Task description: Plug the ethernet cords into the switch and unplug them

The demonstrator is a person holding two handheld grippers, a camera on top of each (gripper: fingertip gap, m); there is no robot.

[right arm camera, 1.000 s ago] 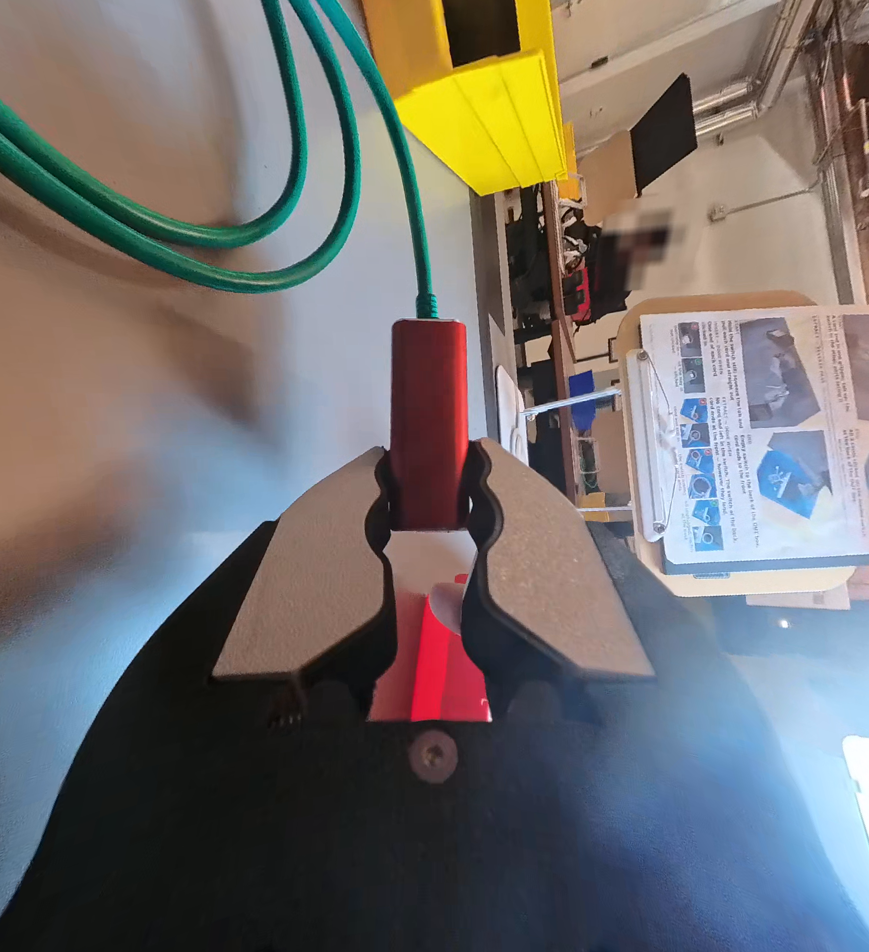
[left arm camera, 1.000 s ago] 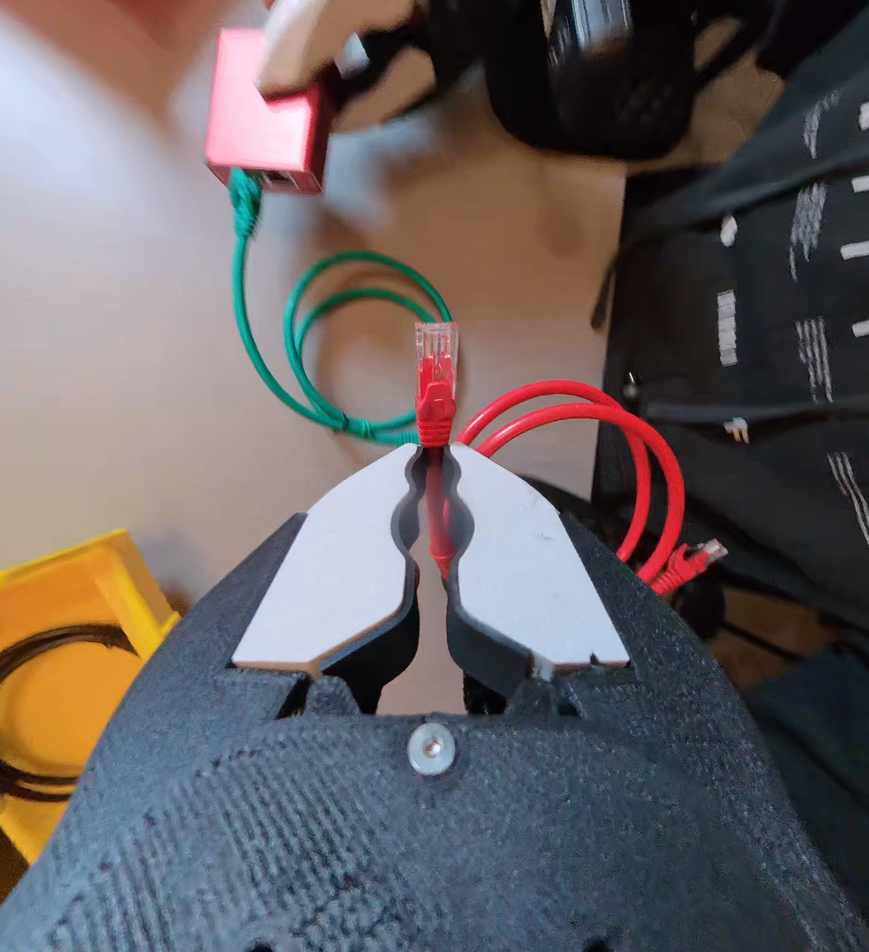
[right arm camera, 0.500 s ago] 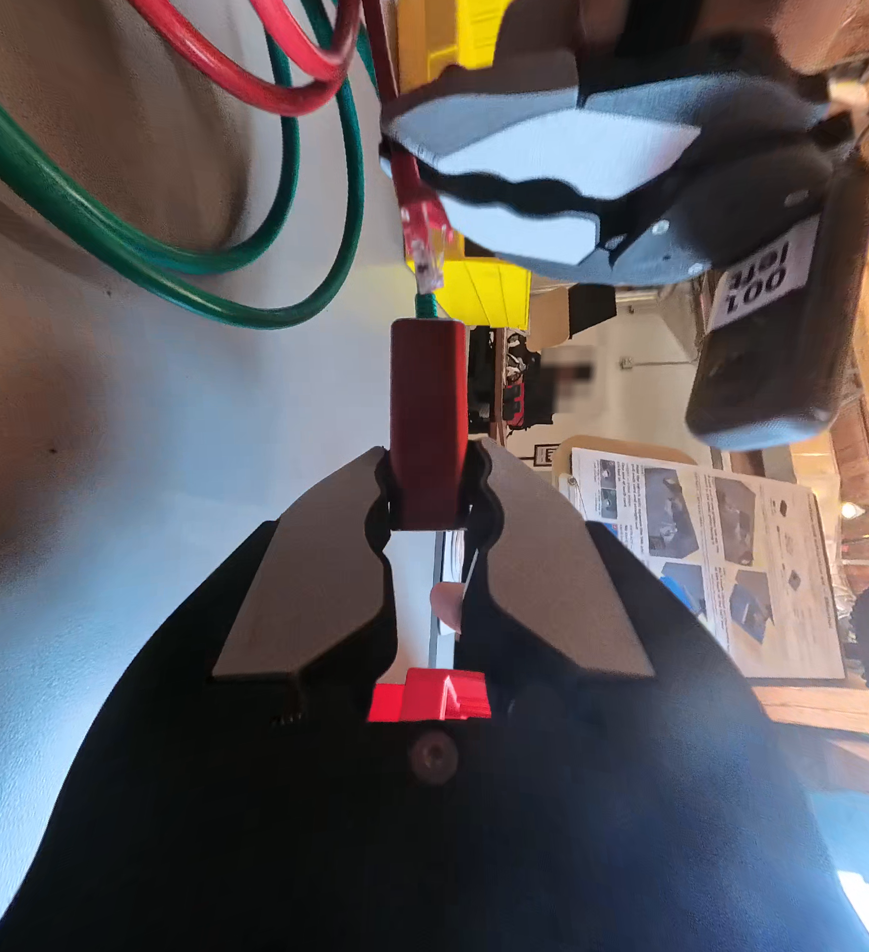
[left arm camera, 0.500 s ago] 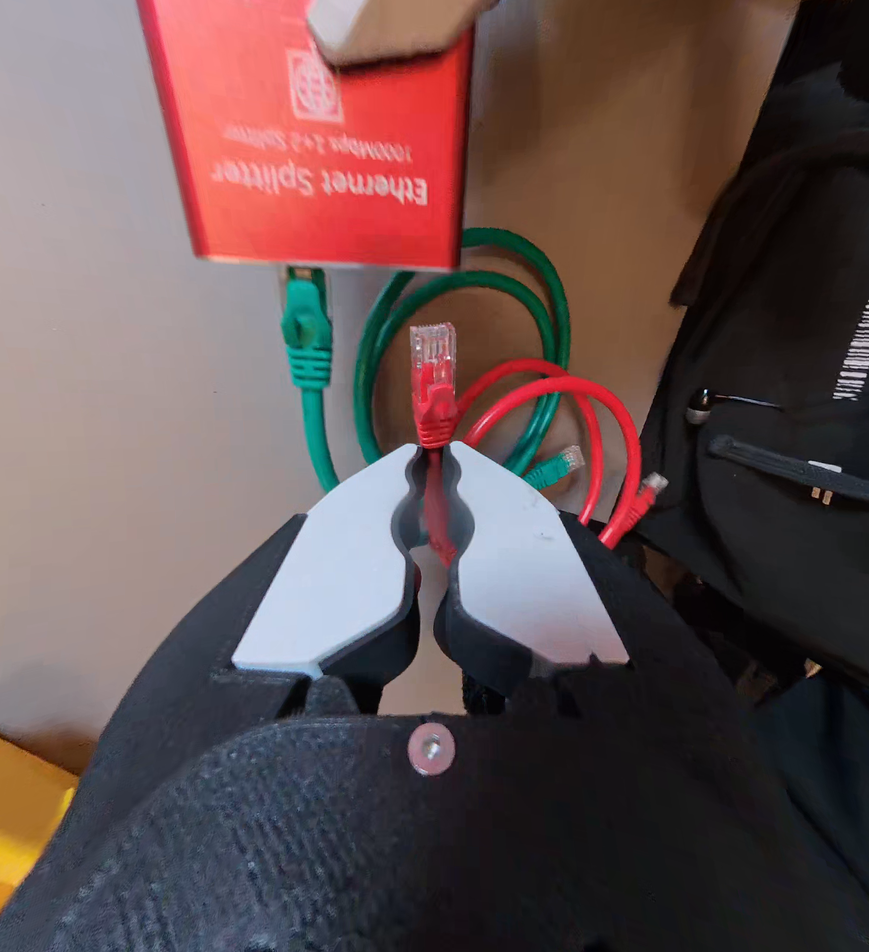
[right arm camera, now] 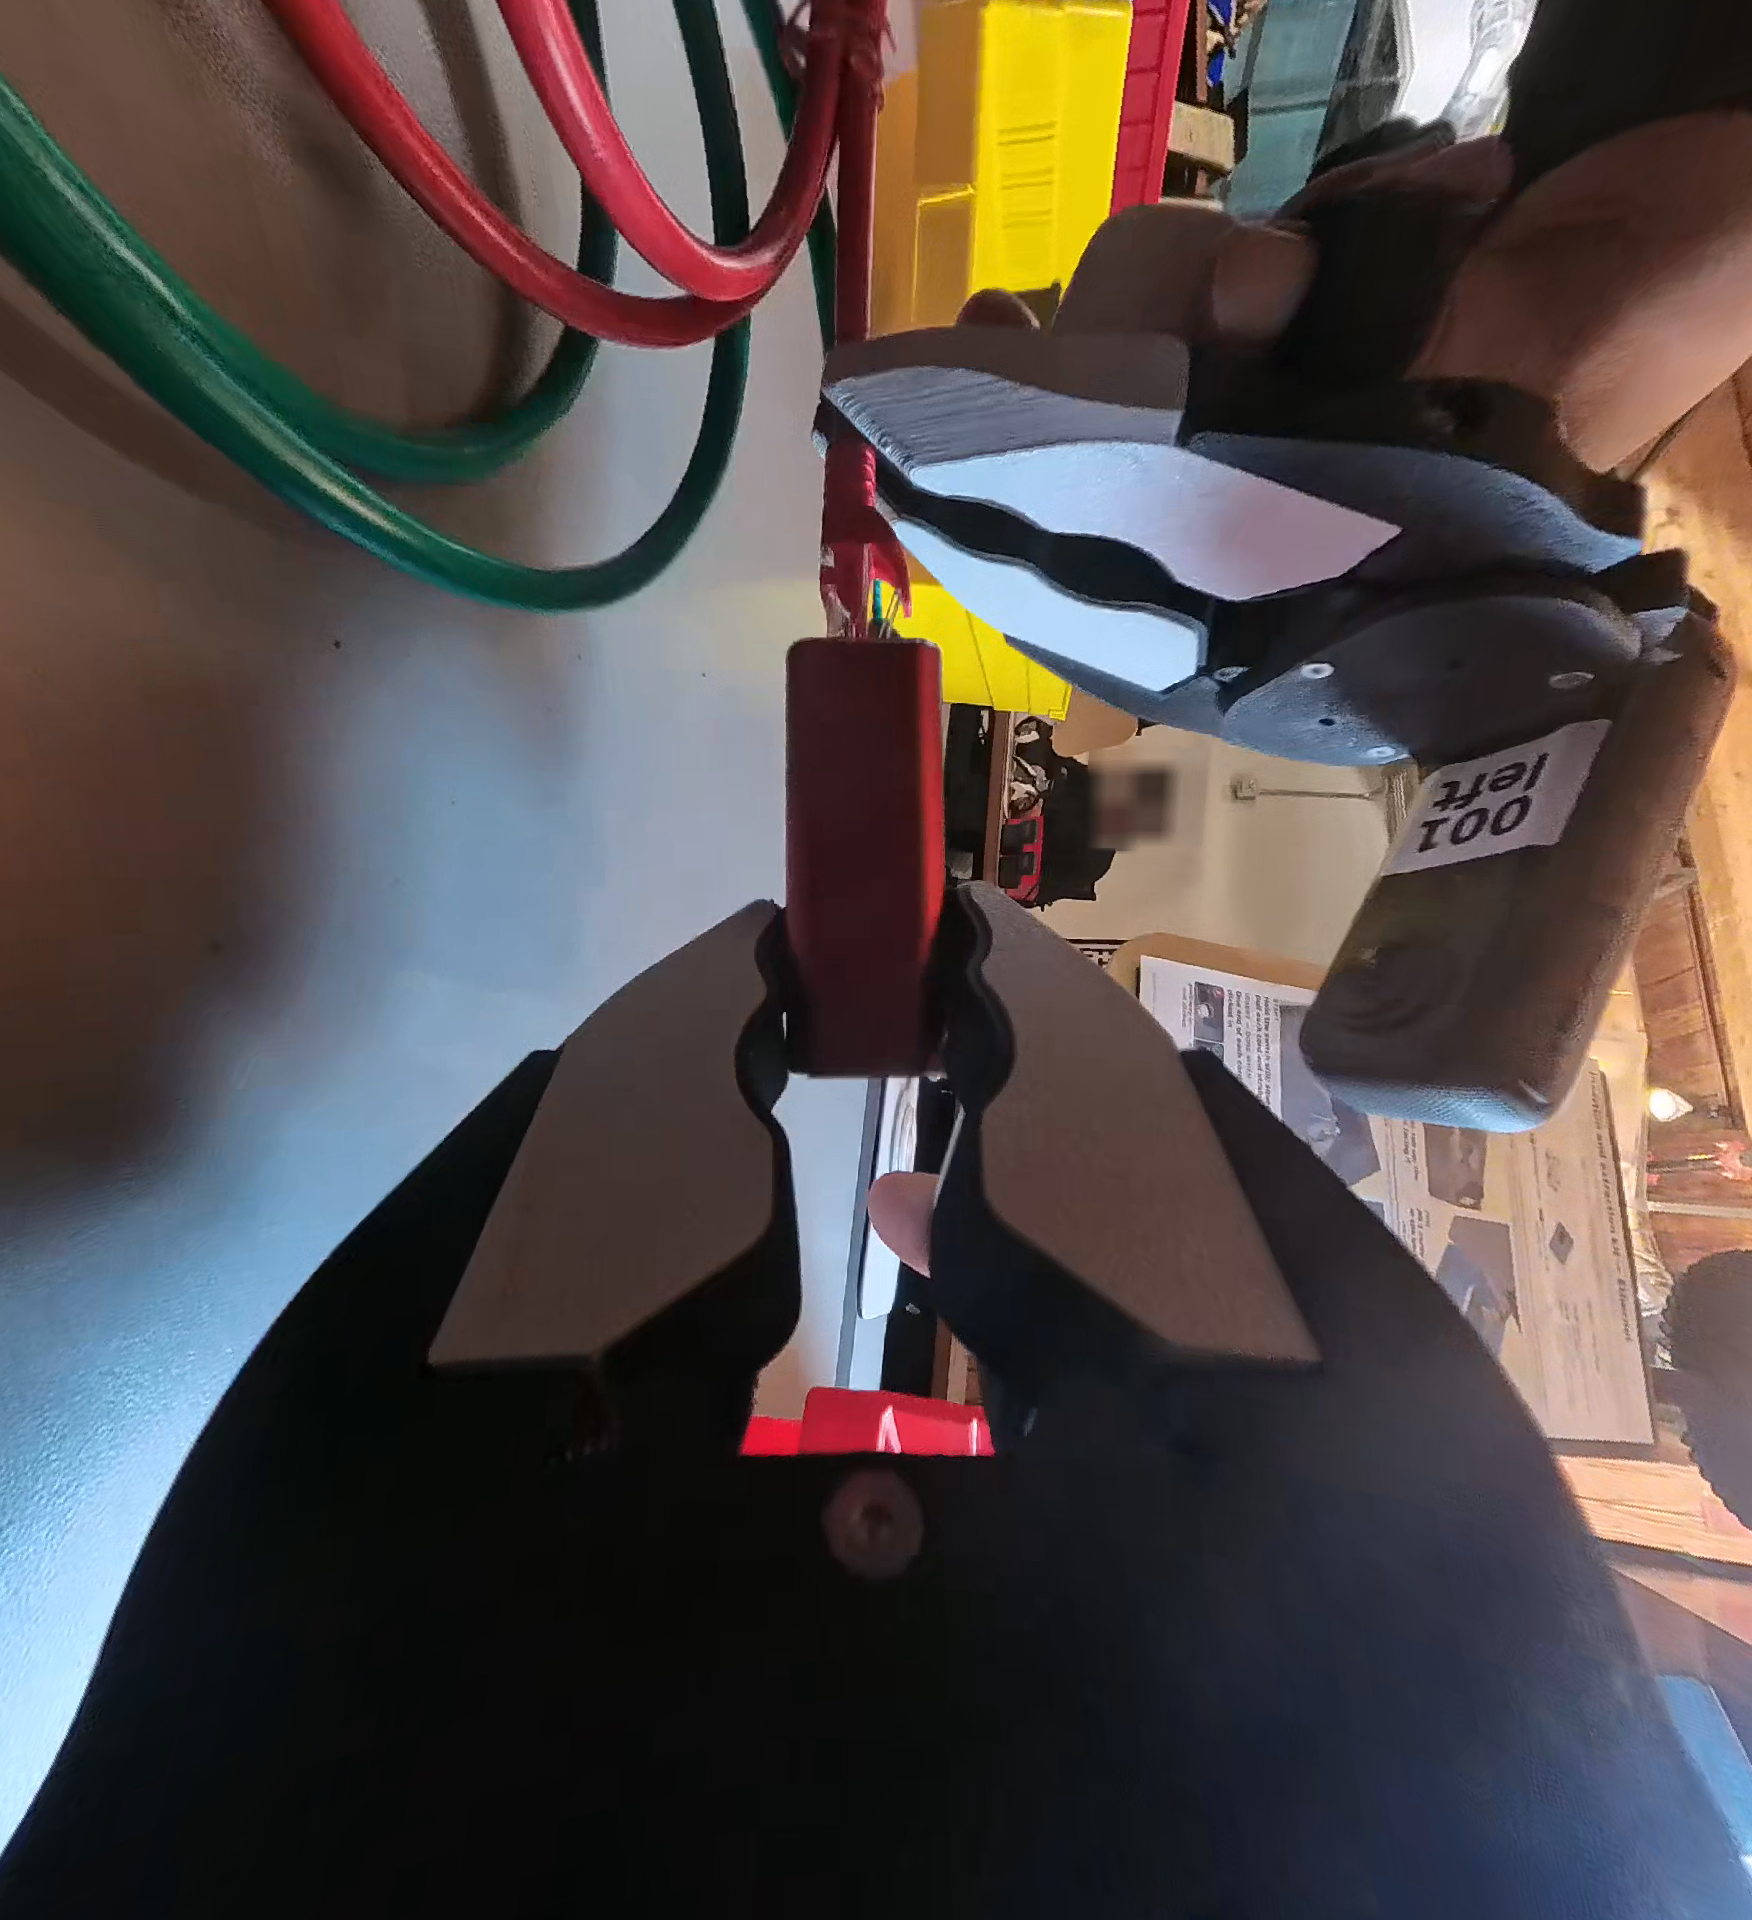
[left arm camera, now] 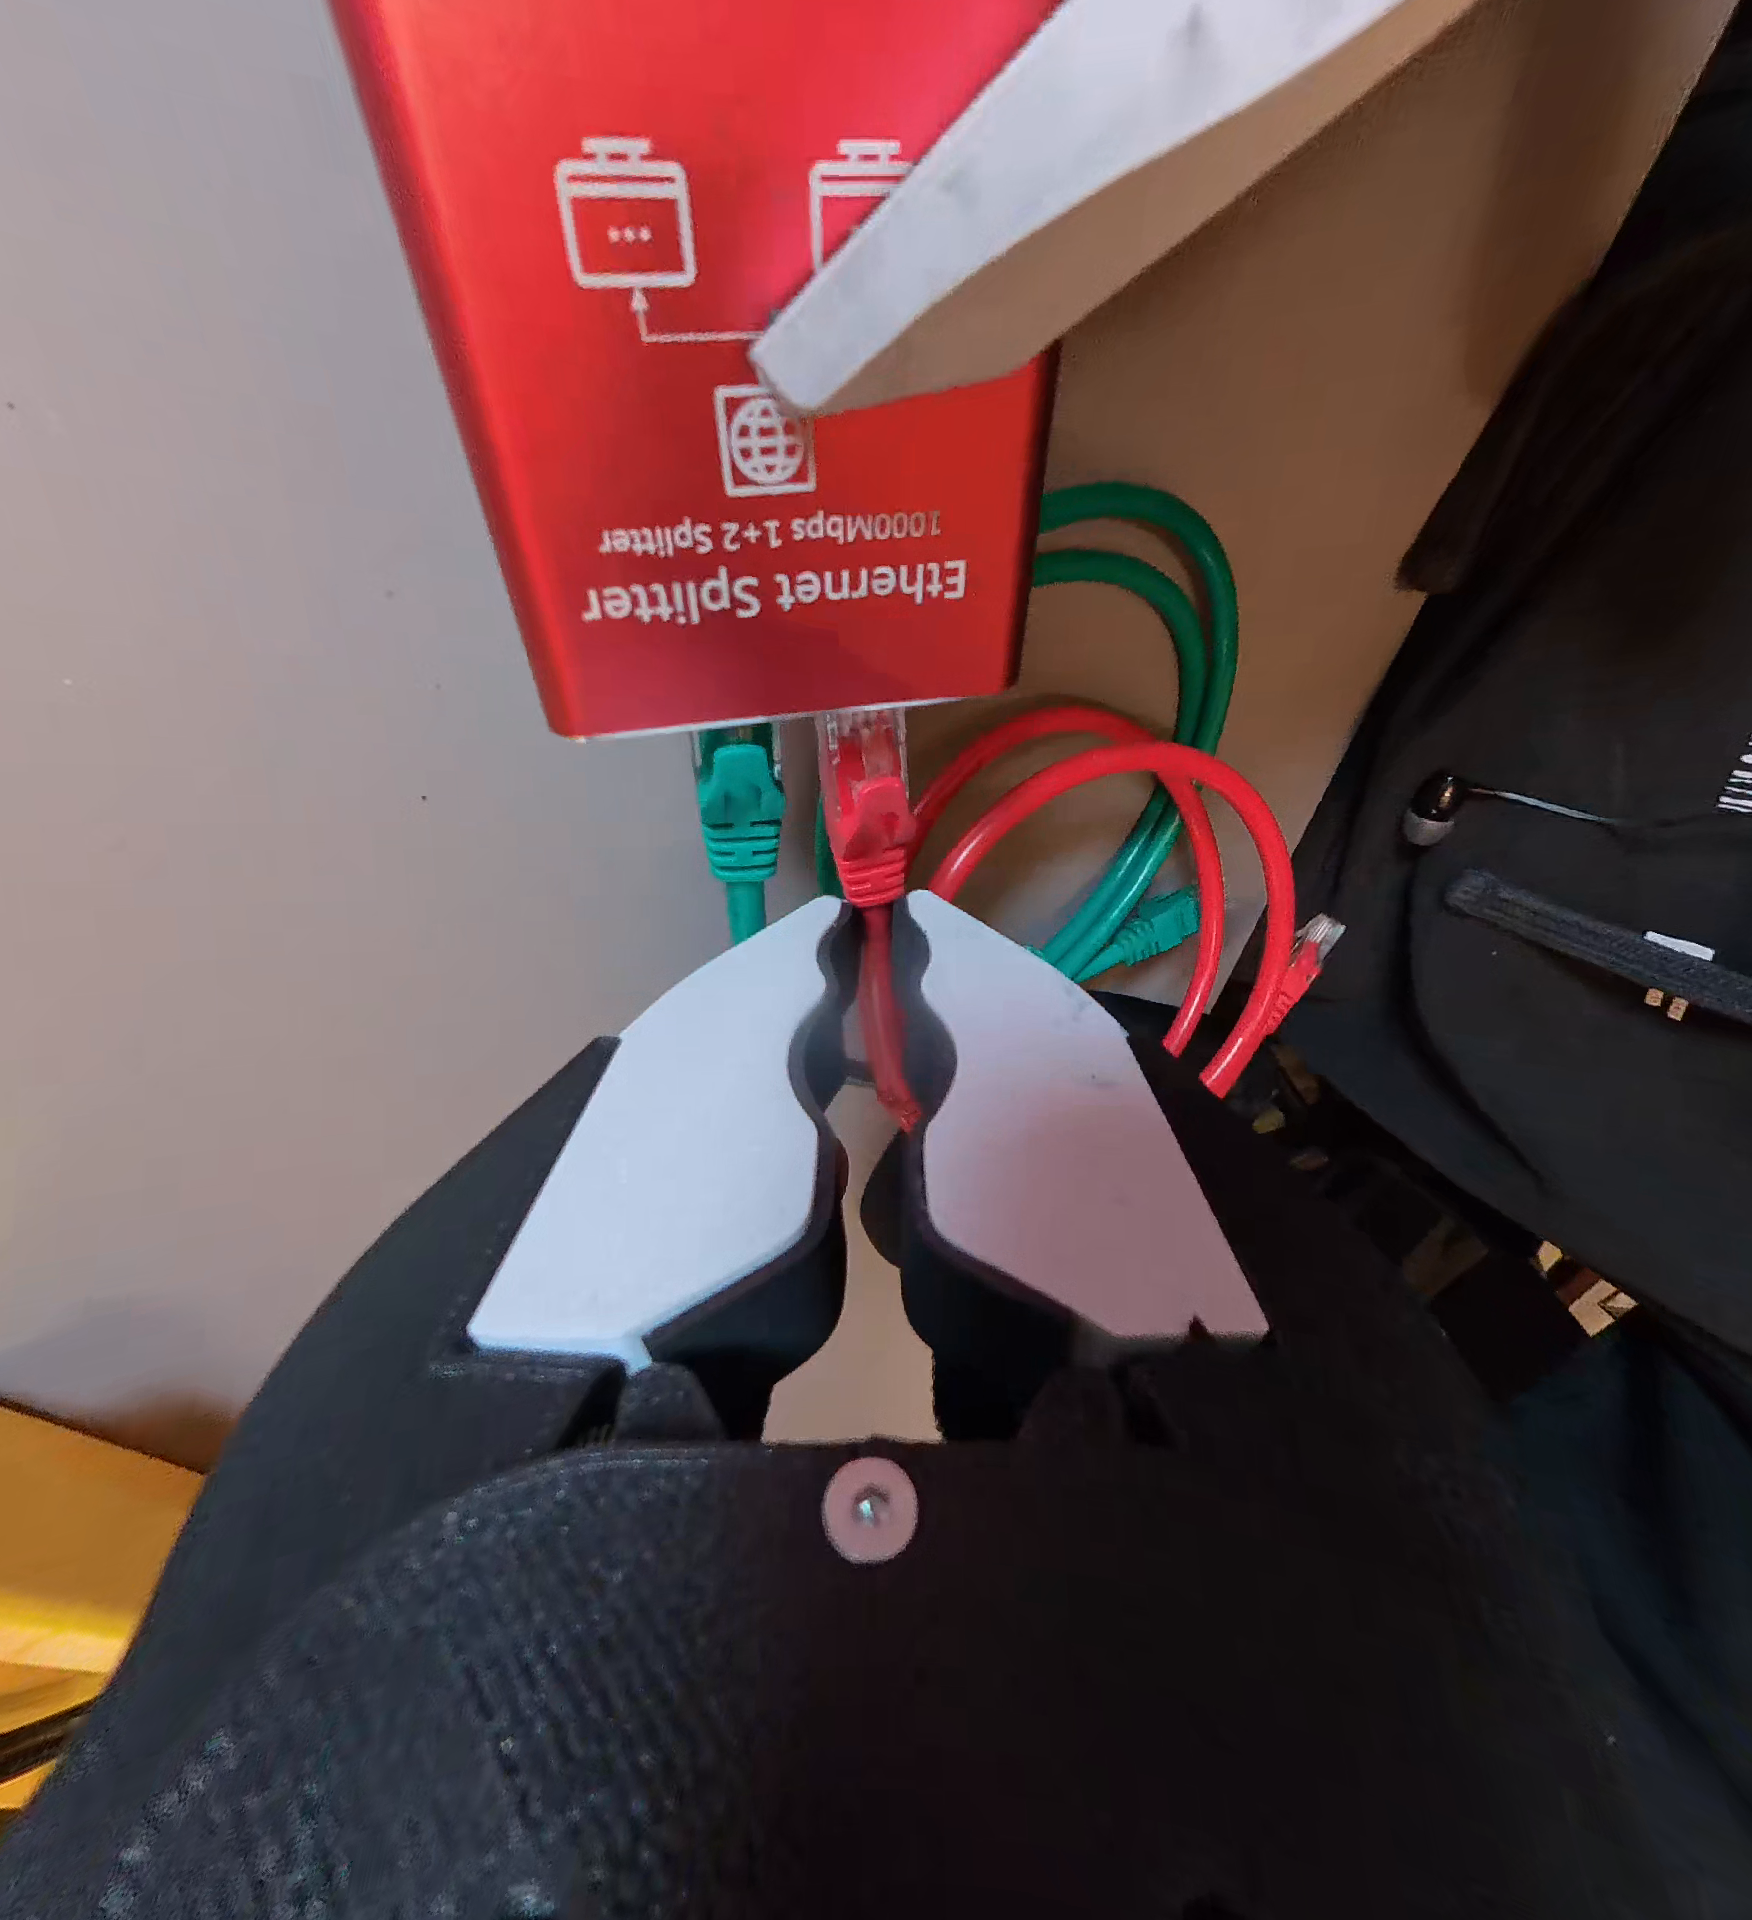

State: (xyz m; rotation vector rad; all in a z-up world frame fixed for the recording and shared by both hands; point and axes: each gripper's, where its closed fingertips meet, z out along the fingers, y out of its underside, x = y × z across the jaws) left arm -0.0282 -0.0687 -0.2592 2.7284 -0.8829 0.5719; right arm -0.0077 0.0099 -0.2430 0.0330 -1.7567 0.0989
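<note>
Red ethernet plug (left arm camera: 864, 800), left gripper (left arm camera: 874, 914) clamped on its cord, sits partway in the splitter (left arm camera: 737, 436) pinched by right gripper (right arm camera: 867, 940); next: push till seated.

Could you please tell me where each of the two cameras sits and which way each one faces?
Left wrist view: on the left gripper, facing the red switch port edge; its fingers pinch the red cord.
Right wrist view: on the right gripper, clamping the switch's rear edge; the person's hand shows.
Shared: switch, red cord, green cord, left gripper.
</note>
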